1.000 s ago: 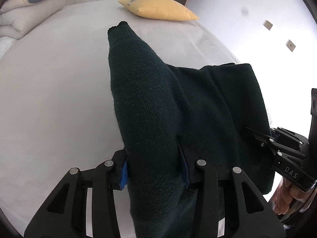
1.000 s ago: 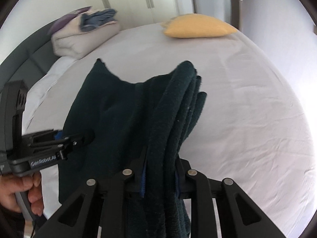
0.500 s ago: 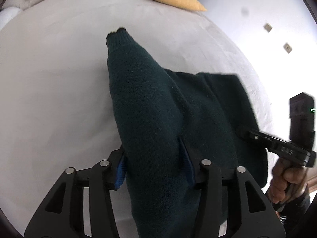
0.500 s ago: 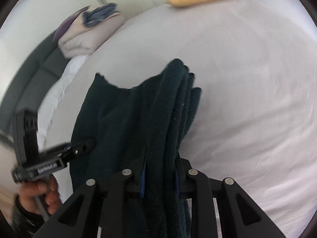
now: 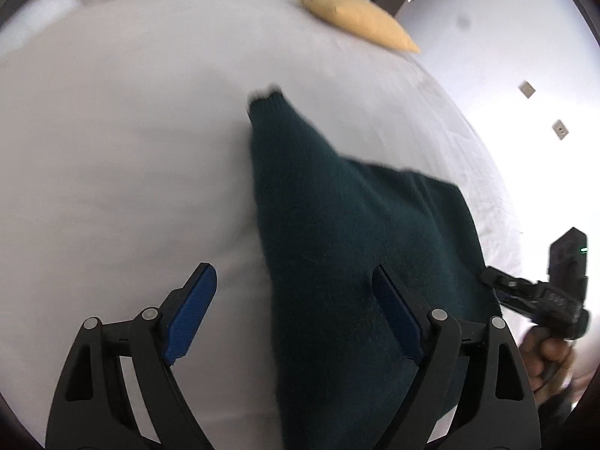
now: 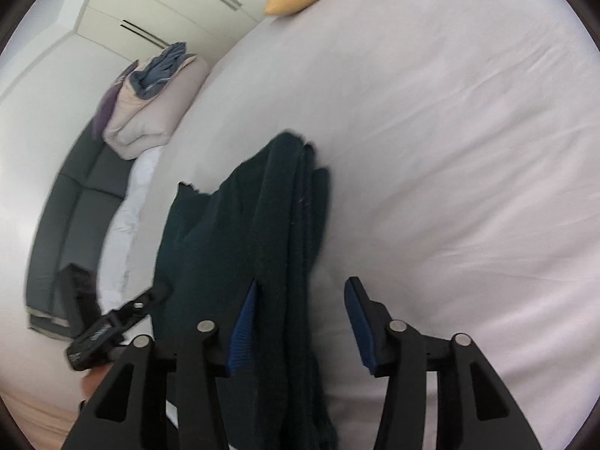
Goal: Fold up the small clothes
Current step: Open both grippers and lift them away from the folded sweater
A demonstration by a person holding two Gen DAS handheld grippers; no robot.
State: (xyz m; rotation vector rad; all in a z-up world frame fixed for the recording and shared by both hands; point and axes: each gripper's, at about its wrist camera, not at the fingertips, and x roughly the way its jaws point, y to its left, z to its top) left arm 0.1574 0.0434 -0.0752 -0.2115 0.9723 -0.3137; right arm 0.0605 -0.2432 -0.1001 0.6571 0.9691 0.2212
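- Releasing now: left gripper (image 5: 294, 313) opening wide, dark green knit sweater (image 5: 337, 232) lying between the blue pads but pressed by neither; right gripper (image 6: 300, 322) also opening, bunched edge of the sweater against its left pad, right pad standing clear of the cloth.
- Lying at centre frame on the white bed sheet (image 5: 112, 157), sleeve cuff pointing toward the upper middle, yellow pillow (image 5: 356, 18) far off at the top.
- Risking a slumped fold: stacked layers in the right wrist view, lower centre, likely to slide apart once let go, being thick and loose.
- Risking a snag: knit may catch on a pad during withdrawal and drag the fold open.
- Compared with a second ago: both grippers clamped on the cloth then, spread apart now; sweater lower and flatter on the sheet; pillow shifted toward the upper edge.
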